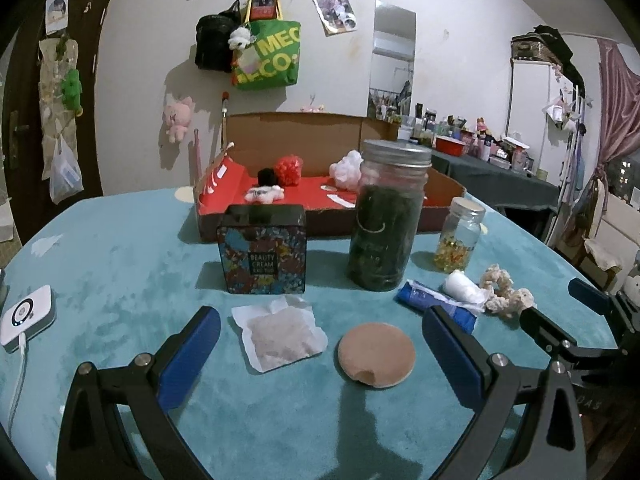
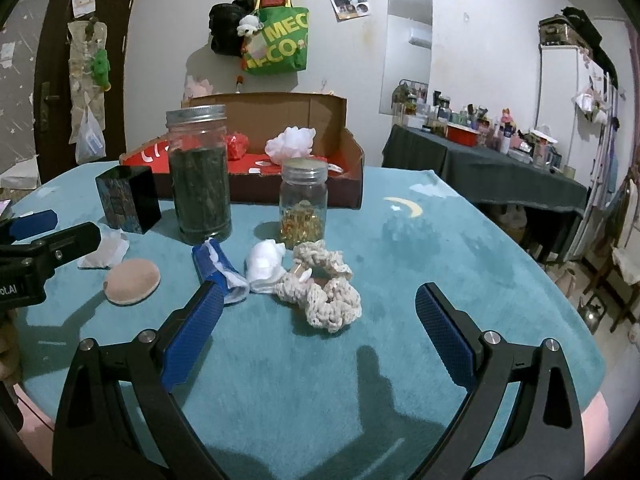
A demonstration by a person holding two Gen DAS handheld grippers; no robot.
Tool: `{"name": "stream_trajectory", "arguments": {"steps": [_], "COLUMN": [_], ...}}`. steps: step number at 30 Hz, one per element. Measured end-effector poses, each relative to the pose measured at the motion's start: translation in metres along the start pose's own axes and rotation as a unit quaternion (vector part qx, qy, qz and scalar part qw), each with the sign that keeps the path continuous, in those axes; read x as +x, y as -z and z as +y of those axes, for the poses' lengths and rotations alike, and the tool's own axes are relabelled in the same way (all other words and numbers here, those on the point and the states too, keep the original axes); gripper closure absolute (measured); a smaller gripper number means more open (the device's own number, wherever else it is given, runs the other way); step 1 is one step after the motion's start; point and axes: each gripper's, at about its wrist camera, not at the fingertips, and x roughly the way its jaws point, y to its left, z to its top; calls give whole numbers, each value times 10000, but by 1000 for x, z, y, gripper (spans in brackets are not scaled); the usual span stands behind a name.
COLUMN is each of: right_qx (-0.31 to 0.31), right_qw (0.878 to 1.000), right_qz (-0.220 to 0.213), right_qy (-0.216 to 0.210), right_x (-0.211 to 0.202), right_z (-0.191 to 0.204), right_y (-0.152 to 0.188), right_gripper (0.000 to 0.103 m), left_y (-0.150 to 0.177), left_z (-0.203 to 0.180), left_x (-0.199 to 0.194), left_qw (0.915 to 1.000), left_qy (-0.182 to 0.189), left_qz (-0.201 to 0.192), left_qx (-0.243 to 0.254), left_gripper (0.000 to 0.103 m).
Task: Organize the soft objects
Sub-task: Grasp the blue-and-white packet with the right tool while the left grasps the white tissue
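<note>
My left gripper (image 1: pixel 320 336) is open just above the teal table, its fingers on either side of a white sachet (image 1: pixel 279 332) and a round beige powder puff (image 1: pixel 376 354). My right gripper (image 2: pixel 318 316) is open too, with the cream knitted scrunchie (image 2: pixel 324 290) lying between and just beyond its fingertips. Left of the scrunchie lie a rolled white cloth (image 2: pixel 264 266) and a blue-and-white pack (image 2: pixel 218 270). At the back, a cardboard box with a red floor (image 1: pixel 320 192) holds a red pompom (image 1: pixel 289 169), a black pompom (image 1: pixel 267 177), a white fluffy ball (image 1: pixel 347 169) and a small plush toy (image 1: pixel 264 194).
A patterned tin (image 1: pixel 263 249), a tall jar of dark leaves (image 1: pixel 386 216) and a small jar of yellow capsules (image 1: pixel 460 235) stand between the grippers and the box. A white device with a cable (image 1: pixel 26 318) lies at the table's left edge. A cluttered dark table (image 2: pixel 488 164) stands at the right.
</note>
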Motion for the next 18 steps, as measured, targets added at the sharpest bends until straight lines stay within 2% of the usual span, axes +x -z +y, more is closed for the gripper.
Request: {"name": "stream_trajectory", "arguments": {"steps": [18], "right_qx": [-32], "right_qw": [9998], "right_qz": [183], "right_qy": [-22], "right_x": [8], "right_z": [2], "right_y": [-1], "right_gripper": [5], "left_y": [-1], "left_z": [8], "left_x": [8], "left_qw": [9992], "left_qy": [-5], "left_qz": [381], "left_qx": [-69], "left_gripper": [0]}}
